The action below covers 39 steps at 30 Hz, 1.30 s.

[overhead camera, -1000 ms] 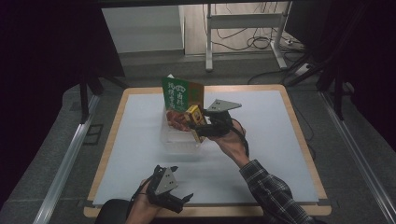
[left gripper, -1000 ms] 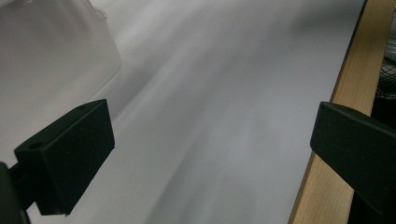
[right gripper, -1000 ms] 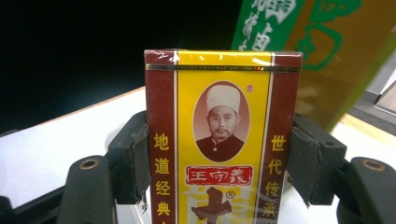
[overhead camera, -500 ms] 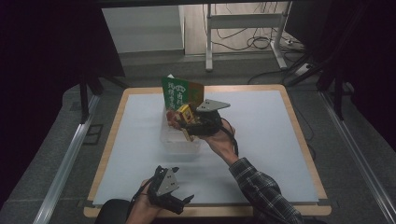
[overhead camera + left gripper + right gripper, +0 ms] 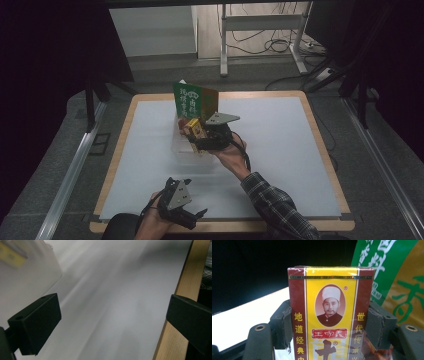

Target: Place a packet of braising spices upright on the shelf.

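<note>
Altogether one yellow box (image 5: 330, 315), one green packet (image 5: 195, 100), one clear tub (image 5: 182, 145).

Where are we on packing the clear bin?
Done: a green packet already stands at the far end of the clear bin. In hand: the right gripper is clamped on a yellow and maroon box, held above the bin. Left: lower the box in and let go. The left gripper sits open near the table's front edge, holding nothing.
</note>
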Each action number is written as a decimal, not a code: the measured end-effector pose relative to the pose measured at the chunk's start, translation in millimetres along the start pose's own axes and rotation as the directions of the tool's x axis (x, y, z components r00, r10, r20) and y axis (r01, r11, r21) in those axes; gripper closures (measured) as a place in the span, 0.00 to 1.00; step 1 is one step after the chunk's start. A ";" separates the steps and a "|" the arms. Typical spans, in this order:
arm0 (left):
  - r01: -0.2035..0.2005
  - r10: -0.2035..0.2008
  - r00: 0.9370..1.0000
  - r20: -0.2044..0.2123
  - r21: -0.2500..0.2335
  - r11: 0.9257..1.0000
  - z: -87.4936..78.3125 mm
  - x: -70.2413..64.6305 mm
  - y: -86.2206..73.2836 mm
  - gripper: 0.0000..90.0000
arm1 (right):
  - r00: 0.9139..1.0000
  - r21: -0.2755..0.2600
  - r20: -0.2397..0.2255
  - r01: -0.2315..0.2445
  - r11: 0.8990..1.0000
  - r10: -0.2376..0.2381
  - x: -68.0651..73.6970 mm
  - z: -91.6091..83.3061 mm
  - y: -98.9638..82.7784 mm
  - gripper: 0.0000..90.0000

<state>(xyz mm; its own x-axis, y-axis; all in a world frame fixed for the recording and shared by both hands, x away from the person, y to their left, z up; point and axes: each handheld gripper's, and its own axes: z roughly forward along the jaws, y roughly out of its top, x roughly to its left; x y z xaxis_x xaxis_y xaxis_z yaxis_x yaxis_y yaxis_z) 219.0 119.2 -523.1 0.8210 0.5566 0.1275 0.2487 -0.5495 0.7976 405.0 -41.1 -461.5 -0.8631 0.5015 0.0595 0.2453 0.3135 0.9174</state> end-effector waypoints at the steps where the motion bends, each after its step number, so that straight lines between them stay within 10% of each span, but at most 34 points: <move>1: 0.000 0.000 1.000 0.000 0.001 1.000 0.1 0.0 0.0 0.00 | 1.000 0.005 0.001 -0.003 1.000 0.003 -0.4 0.4 -1.8 0.36; 22: 0.001 -0.001 1.000 0.000 -0.003 1.000 0.0 0.1 0.3 0.00 | 0.999 0.117 0.015 -0.051 0.992 0.050 -5.8 -2.8 -35.6 0.36; 39: 0.000 0.000 1.000 0.000 0.002 1.000 1.1 0.3 0.3 0.00 | 0.999 0.168 0.010 -0.047 0.985 0.046 -8.9 -13.2 -23.8 0.20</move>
<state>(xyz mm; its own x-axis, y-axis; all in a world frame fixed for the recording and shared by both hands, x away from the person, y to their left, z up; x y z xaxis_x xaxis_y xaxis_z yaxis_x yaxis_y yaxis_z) 219.8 118.5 -523.5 0.8208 0.5567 0.1278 0.2495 -0.5507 0.7965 401.0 -63.6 -478.7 -0.8464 0.5234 0.0982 0.3568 0.4206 0.8342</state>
